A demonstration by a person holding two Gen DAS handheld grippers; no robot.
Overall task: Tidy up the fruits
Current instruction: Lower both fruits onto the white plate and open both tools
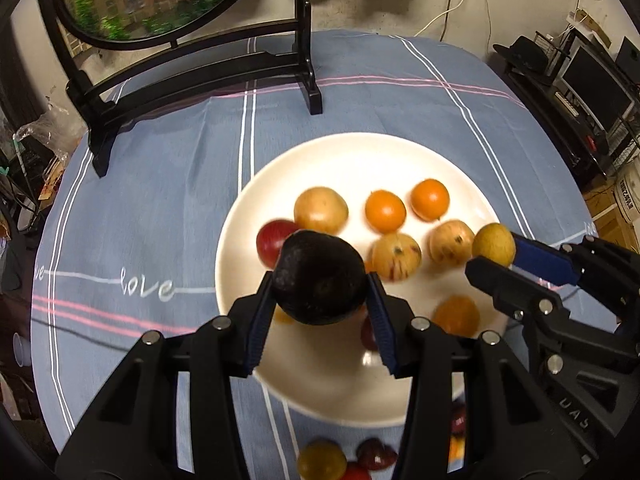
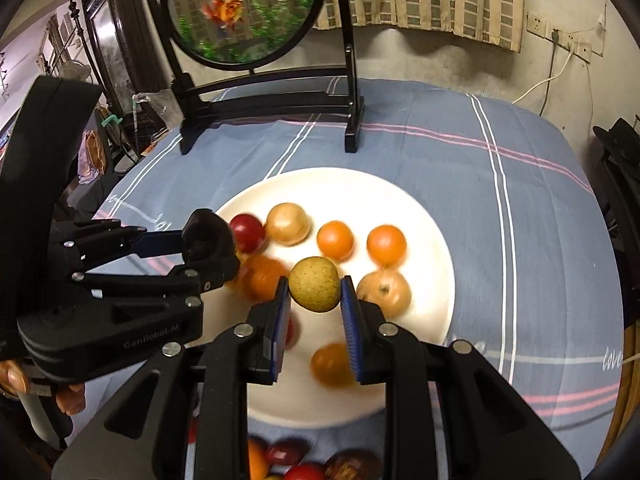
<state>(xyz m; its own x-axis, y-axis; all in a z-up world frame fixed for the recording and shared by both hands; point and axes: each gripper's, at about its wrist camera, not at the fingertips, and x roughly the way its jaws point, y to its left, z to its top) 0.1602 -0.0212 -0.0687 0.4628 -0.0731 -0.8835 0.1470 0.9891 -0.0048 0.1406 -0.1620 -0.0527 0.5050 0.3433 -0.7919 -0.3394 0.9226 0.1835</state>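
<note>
Plate: 3 orange fruits, 3 pale yellow-tan ones, 1 red fully visible; a second red and maybe another orange sit half hidden behind the fingers. Left gripper is clamped on a dark avocado, held above the plate's near-left part. Right gripper is clamped on a yellow-green ball fruit, above plate centre. Loose fruit pile on the cloth just off the plate's near rim, count unclear. Fish screen stands beyond the far rim.

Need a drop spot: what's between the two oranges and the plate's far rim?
Bare white plate beyond both oranges; right wrist view shows it.
</note>
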